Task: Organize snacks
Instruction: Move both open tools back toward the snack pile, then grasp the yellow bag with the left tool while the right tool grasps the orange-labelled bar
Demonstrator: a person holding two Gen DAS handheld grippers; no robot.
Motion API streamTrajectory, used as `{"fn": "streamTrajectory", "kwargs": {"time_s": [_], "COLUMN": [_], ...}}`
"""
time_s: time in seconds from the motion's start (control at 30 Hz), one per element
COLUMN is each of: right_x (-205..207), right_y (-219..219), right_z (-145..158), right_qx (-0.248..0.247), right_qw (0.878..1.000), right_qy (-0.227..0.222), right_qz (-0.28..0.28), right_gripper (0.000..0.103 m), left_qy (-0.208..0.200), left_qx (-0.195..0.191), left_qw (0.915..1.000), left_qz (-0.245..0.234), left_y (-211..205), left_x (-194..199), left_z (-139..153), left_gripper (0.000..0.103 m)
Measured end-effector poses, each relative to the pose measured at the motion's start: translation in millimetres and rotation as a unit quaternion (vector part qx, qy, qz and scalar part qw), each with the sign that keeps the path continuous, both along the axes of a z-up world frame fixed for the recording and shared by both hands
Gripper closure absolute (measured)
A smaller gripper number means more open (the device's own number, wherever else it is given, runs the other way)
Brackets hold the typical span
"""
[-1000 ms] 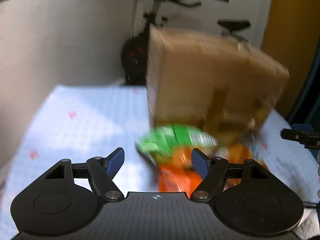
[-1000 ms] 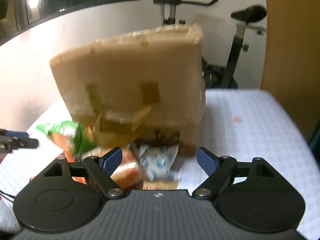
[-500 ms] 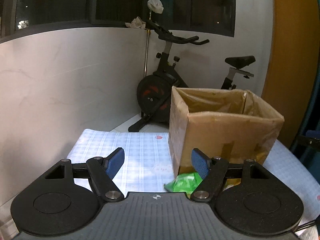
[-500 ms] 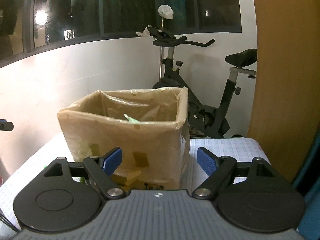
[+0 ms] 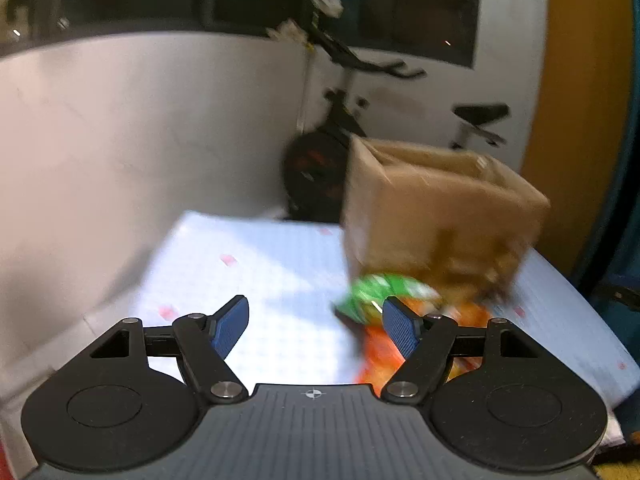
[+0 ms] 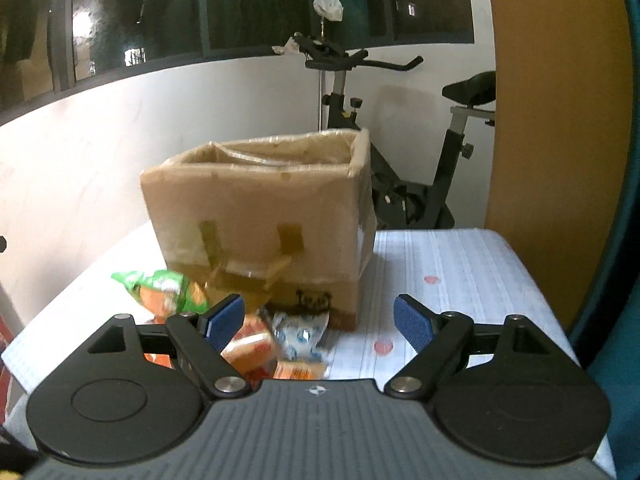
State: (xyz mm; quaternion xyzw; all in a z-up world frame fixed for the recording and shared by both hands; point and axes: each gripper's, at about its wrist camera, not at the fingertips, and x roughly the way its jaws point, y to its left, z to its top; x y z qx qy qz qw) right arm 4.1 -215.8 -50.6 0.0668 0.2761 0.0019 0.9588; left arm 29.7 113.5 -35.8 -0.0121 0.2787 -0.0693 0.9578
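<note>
Centrally in the right wrist view, an open-topped cardboard box point(image 6: 260, 216), patched with tape, stands on the bench point(image 6: 460, 264). Below it lie a green-orange snack bag point(image 6: 160, 288) and a blue-white packet point(image 6: 298, 330). Right claw point(image 6: 319, 318) and left claw point(image 5: 315, 326) are spread, empty.

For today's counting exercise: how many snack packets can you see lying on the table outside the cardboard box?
4 at least: a green packet left of the cardboard box, an orange packet beside it, a clear blue-printed packet in front, and an orange one nearest. The right gripper may hide more.
</note>
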Motion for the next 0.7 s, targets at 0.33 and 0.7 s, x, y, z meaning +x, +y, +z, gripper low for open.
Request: {"fn": "streamTrajectory", "kwargs": {"time_s": [0.33,0.7], "right_x": [-3.9,-3.7], "right_y": [7.7,24.1], "right_z": [-41.1,-63.7], "right_qx": [0.007,0.023], "right_qw": [0.999,0.997], "right_qy": [0.045,0.069], "right_qz": [0.003,0.02], "right_gripper": [0.019,0.019], "left_qy": [0.078,0.166], "left_qx": [-0.059,-0.05], "left_qw": [0.9864,0.9644], "left_qz": [-0.132,-0.2], "left_y": [-73.9,-112.1], "left_x": [12.5,14.2], "left_z": [-64.4,-107.5], "left_gripper": [0.027,0.027]}}
